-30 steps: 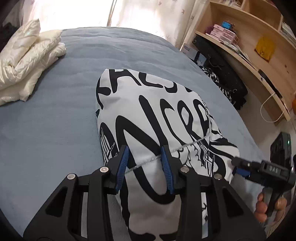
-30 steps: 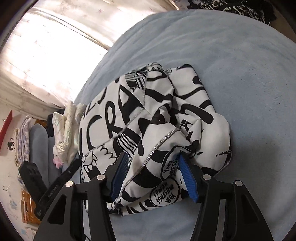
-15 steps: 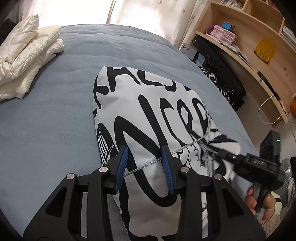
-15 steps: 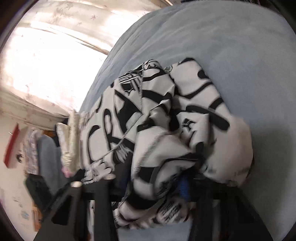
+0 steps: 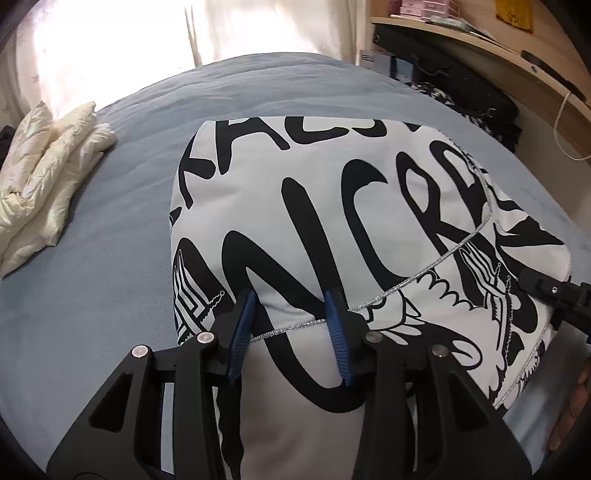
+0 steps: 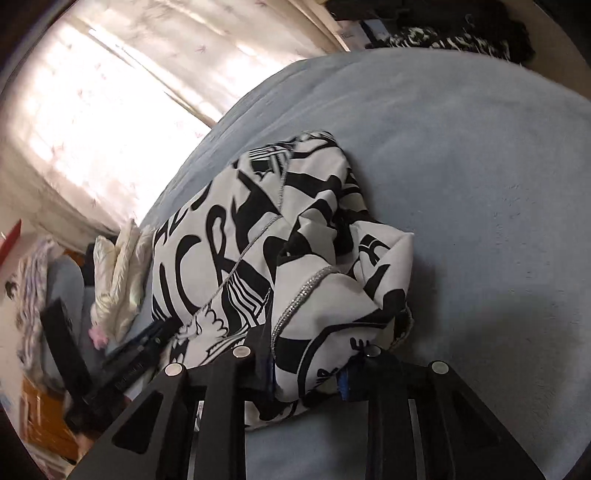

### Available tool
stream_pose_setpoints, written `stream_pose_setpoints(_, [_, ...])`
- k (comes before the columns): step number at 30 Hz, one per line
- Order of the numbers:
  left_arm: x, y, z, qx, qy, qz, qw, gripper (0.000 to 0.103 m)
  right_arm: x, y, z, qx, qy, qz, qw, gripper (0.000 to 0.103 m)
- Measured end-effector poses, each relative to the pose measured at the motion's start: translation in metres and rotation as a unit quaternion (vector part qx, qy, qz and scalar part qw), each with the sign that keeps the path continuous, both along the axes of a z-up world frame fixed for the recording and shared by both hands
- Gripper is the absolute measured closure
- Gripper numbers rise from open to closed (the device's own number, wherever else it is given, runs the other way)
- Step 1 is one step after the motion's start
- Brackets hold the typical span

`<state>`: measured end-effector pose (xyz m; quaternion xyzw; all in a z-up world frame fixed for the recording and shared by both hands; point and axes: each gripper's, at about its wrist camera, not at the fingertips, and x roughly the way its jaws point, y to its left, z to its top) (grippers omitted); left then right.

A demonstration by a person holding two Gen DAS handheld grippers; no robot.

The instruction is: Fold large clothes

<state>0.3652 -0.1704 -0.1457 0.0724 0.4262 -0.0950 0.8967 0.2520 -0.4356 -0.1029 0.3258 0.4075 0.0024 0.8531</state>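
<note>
Bunching printed garment point(image 6: 295, 258) between closing right jaws, left jaws opening, straddling its hem.

Daylight floods through the curtains point(image 5: 258, 29), blown out to white glare; the bed point(image 6: 480, 184) below them is evenly lit; soft shadows beside the garment point(image 6: 314, 258); fisheye edges bend and darken; right view slightly blurred.

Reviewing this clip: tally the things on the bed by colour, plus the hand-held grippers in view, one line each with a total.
Black-and-white printed garment: 1
Cream padded jacket, folded: 1
Black hand-held grippers: 2, the left hand-held gripper opening, with the garment between its pads; the right hand-held gripper closing, with bunched cloth between its pads
Total: 4, all over the blue bedspread
</note>
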Motion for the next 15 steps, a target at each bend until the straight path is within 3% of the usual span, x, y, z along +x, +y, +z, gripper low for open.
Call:
stream_pose_setpoints(5, [-0.001,0.0,-0.01,-0.007,-0.013,0.01,0.9998,0.063,0.012,0.007,0.004,-0.035,0.007,0.012,0.999,0.08])
stream_pose_setpoints(9, [-0.007,0.0,-0.013,-0.004,-0.031,0.011,0.9994,0.063,0.014,0.0,-0.004,-0.034,0.007,0.02,0.999,0.079])
stream_pose_setpoints(13, [-0.017,0.018,-0.002,-0.038,-0.026,0.021,0.9987,0.057,0.008,-0.002,0.009,-0.031,0.028,0.039,0.998,0.071])
stream_pose_setpoints(15, [-0.019,0.033,0.009,-0.064,-0.008,0.039,0.9972,0.053,-0.008,-0.006,0.02,-0.037,0.048,0.044,0.997,0.061])
